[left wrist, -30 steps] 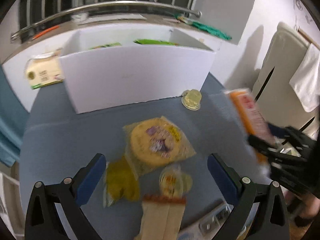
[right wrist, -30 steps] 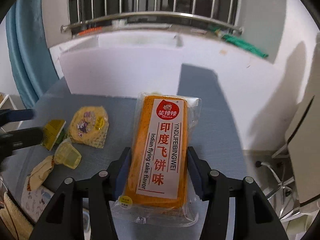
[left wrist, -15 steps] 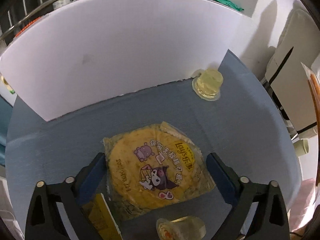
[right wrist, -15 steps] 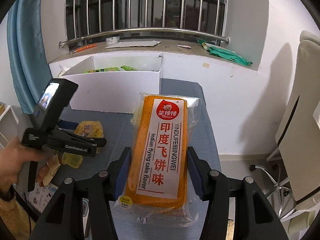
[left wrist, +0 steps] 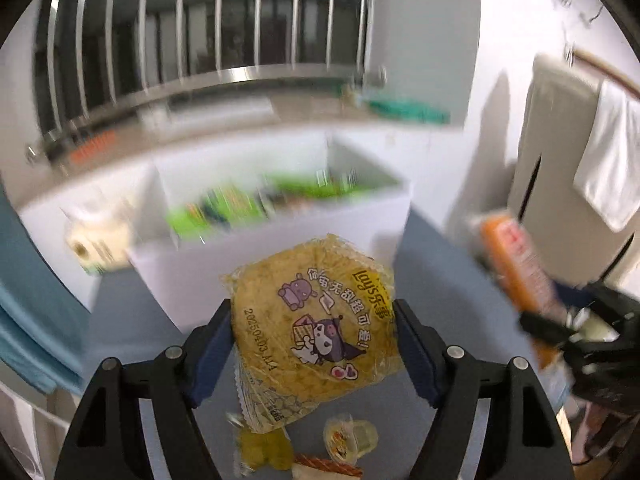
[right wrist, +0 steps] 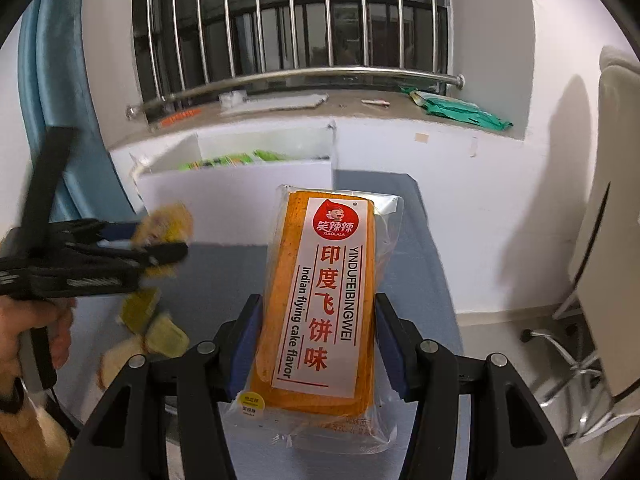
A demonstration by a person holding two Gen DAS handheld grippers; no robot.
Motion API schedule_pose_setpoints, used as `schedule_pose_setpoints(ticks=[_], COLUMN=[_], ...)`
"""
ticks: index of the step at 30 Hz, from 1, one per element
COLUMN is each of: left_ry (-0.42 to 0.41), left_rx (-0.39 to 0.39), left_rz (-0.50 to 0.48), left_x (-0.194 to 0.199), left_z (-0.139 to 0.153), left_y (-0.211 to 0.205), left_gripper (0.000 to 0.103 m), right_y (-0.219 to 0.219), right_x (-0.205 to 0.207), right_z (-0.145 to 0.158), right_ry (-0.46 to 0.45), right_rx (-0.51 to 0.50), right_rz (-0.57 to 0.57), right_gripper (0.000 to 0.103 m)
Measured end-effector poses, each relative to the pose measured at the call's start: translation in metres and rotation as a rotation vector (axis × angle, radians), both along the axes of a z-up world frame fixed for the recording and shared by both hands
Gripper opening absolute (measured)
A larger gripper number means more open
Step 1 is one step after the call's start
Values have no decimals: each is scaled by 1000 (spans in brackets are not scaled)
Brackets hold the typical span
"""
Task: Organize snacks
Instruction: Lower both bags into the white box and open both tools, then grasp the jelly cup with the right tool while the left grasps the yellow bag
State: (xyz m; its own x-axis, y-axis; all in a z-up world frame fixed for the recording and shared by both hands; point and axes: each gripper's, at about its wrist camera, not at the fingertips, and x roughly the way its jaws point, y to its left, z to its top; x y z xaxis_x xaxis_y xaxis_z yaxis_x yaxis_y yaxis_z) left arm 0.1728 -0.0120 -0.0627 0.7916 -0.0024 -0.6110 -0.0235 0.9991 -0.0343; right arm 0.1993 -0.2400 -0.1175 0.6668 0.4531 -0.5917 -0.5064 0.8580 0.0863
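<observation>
My left gripper (left wrist: 314, 344) is shut on a round yellow chip packet (left wrist: 316, 320) and holds it in the air above the blue table, in front of the white box (left wrist: 280, 240). The packet also shows blurred in the right wrist view (right wrist: 164, 228). My right gripper (right wrist: 318, 336) is shut on a long orange Indian flying cake packet (right wrist: 324, 296), held up to the right of the box (right wrist: 240, 196). That packet shows in the left wrist view (left wrist: 516, 264).
Green packets (left wrist: 224, 204) lie inside the white box. A jelly cup (left wrist: 352, 436), a yellow packet (left wrist: 260, 448) and a bread snack (left wrist: 324, 468) lie on the blue table (left wrist: 440, 280). A windowsill with a steel rail (right wrist: 300, 80) runs behind the box. A chair (right wrist: 616, 240) stands at the right.
My left gripper closed on the round chip packet and lifted it off the table toward the box. My right gripper keeps the orange packet, held higher than a second ago.
</observation>
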Motion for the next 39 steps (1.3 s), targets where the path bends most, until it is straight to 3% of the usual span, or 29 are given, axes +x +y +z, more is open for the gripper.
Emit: schedule_pose_setpoints(ticks=[3, 9, 16, 24, 26, 28, 30, 39], left_ry=[-88, -134, -71, 28, 67, 92, 99, 77], left_rx=[32, 19, -38, -85, -96, -91, -82, -16], left_rz=[33, 77, 135, 176, 178, 184, 188, 200], left_x=[-9, 9, 85, 143, 154, 158, 157, 125], left_z=[35, 67, 62, 33, 24, 18, 13, 19], left_y=[13, 46, 93, 122, 126, 127, 128, 113], left_gripper=[80, 80, 80, 82, 93, 101, 103, 103], right_y=[7, 34, 83, 132, 141, 143, 141, 129], right_x=[8, 47, 123, 192, 204, 211, 215, 198], right_z=[11, 44, 73, 65, 60, 59, 60, 64], right_ry=[-7, -30, 17, 99, 109, 112, 92, 53], right_rx=[61, 130, 167, 109, 88, 95, 113, 120], right_rz=[39, 110, 163, 156, 156, 139, 113, 123], right_gripper=[59, 59, 59, 60, 69, 94, 103, 103])
